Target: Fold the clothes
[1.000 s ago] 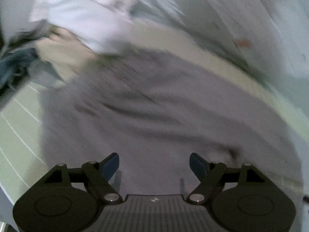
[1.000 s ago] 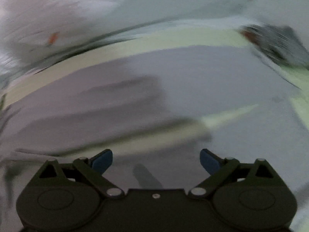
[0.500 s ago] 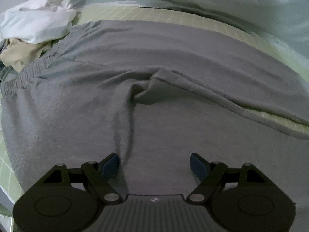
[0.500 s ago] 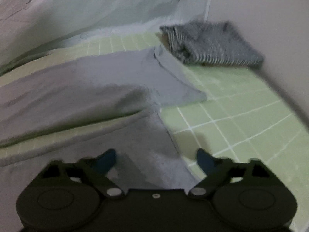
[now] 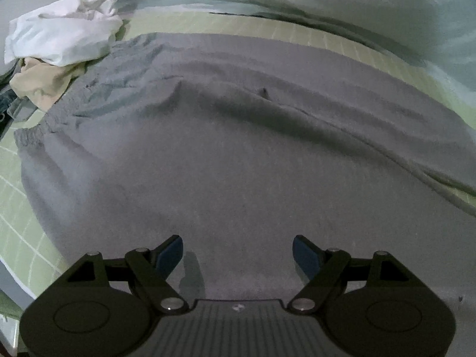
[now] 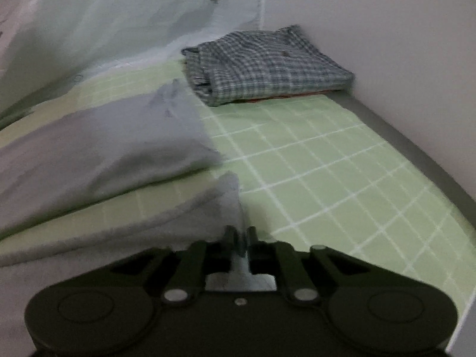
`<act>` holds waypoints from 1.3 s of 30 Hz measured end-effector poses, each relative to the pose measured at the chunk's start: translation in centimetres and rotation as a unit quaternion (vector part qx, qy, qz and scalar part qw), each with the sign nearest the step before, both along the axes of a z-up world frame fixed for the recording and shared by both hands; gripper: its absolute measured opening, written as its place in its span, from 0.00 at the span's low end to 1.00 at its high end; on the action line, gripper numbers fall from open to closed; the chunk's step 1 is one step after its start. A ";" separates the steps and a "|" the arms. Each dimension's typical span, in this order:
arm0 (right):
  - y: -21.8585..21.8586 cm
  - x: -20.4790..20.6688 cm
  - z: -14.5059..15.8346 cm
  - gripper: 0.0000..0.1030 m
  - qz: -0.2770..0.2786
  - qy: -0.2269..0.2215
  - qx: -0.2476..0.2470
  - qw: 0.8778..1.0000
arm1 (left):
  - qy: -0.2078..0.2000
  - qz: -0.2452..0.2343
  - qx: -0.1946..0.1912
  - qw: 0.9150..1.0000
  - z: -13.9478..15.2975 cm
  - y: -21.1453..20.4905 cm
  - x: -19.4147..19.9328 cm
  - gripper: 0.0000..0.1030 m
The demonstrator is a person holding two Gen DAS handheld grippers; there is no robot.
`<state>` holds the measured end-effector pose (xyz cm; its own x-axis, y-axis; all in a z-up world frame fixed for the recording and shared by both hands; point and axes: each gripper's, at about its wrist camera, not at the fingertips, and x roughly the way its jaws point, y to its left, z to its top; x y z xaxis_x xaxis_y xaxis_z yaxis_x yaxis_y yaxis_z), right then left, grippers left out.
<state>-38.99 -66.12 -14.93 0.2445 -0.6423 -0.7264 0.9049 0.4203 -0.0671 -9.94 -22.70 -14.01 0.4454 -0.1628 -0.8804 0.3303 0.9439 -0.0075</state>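
A: Grey trousers (image 5: pixel 238 148) fill the frame's middle, spread across the green checked sheet (image 6: pixel 327 163). The left gripper (image 5: pixel 238 255) hovers, fingers spread.

B: The right gripper (image 6: pixel 240 239) (lower centre) is closing, pinching a trouser-leg hem.

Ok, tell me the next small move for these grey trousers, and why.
Probably finish the right gripper pinch before lifting: its fingers are closing with the near leg's hem between them. The grey trousers lie flat on the green sheet, and the left gripper hangs open over the hip, gripping nothing.
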 end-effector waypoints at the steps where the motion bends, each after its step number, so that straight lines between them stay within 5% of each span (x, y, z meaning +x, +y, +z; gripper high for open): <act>1: 0.1 -0.1 0.2 0.57 -0.002 0.008 -0.005 1.000 | 0.002 -0.005 0.001 1.000 -0.1 -0.1 -0.2 0.79; 9: 5.9 -3.9 1.6 0.82 -0.030 -0.057 0.022 0.998 | 0.022 -0.039 0.020 0.999 -1.5 -0.5 -2.0 0.81; 17: 11.6 -5.2 -0.3 0.88 -0.042 -0.025 0.053 0.997 | 0.037 -0.048 0.031 0.998 -2.3 0.8 -3.2 0.90; 25: 13.6 -5.8 -0.7 0.95 -0.075 -0.083 0.088 0.990 | 0.036 -0.051 0.022 0.998 -1.9 1.3 -3.0 0.92; 36: 14.1 -5.6 -0.7 1.00 -0.192 -0.205 0.091 0.956 | 0.019 0.070 -0.056 0.996 0.2 9.6 1.2 0.92; 39: 14.0 -5.3 -0.7 1.00 -0.208 -0.205 0.088 0.952 | 0.005 0.105 -0.056 0.993 0.6 12.4 3.1 0.92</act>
